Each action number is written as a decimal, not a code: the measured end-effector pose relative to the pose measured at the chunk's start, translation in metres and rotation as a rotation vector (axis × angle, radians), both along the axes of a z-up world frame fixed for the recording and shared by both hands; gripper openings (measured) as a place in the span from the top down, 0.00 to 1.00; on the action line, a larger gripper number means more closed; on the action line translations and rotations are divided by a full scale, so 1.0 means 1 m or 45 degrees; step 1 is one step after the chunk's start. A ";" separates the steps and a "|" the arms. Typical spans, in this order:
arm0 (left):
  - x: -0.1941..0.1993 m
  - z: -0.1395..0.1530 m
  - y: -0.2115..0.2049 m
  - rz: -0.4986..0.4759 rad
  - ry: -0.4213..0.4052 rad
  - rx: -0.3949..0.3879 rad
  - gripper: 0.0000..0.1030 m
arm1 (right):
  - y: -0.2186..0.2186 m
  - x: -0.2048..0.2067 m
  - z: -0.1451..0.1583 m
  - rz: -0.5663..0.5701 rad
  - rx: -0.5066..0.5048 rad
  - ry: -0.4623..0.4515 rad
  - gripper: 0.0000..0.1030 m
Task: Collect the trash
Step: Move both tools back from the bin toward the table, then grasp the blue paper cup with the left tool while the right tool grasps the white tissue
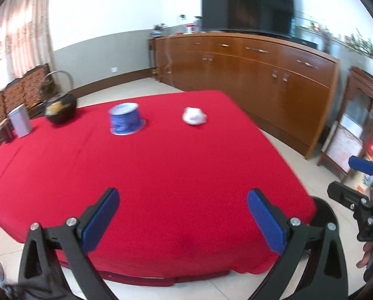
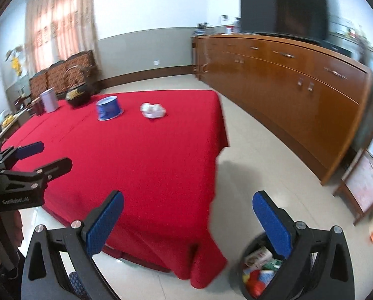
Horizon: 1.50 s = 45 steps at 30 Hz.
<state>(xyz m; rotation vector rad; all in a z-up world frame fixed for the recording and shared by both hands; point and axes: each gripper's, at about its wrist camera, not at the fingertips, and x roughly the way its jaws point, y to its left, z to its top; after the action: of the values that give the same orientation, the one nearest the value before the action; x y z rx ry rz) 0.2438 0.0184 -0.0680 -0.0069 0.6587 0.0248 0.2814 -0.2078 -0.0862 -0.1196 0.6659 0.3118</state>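
Left claw gaping wide, empty, hovering over near edge of red-clothed table; I'm holding right claw equally wide above black bin holding colourful packaging. Crumpled white tissue lying far side, near inverted blue paper cup, dark kettle, grey tin.

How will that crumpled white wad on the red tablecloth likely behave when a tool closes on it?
The crumpled white wad looks like tissue or paper, so probably very light and squashy. Its lumpy folds should resist rolling. It may slide on the red tablecloth if nudged.
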 end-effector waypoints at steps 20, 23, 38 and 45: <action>0.086 -0.005 0.084 0.127 0.028 -0.024 0.01 | 0.103 0.129 -0.011 0.101 -0.112 0.150 0.00; 0.105 -0.010 0.086 0.130 0.047 -0.007 0.01 | 0.111 0.151 -0.016 0.104 -0.111 0.173 0.00; 0.193 -0.037 0.104 0.167 0.123 0.012 0.09 | 0.155 0.267 -0.059 0.128 -0.112 0.305 0.21; 0.230 -0.048 0.111 0.176 0.162 0.003 0.09 | 0.155 0.297 -0.069 0.108 -0.122 0.330 0.41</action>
<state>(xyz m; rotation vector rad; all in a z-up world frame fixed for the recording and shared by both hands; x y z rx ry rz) 0.4734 0.1296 -0.1162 -0.0486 0.7849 0.1608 0.5788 -0.0530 -0.1554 -0.2019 0.9351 0.3809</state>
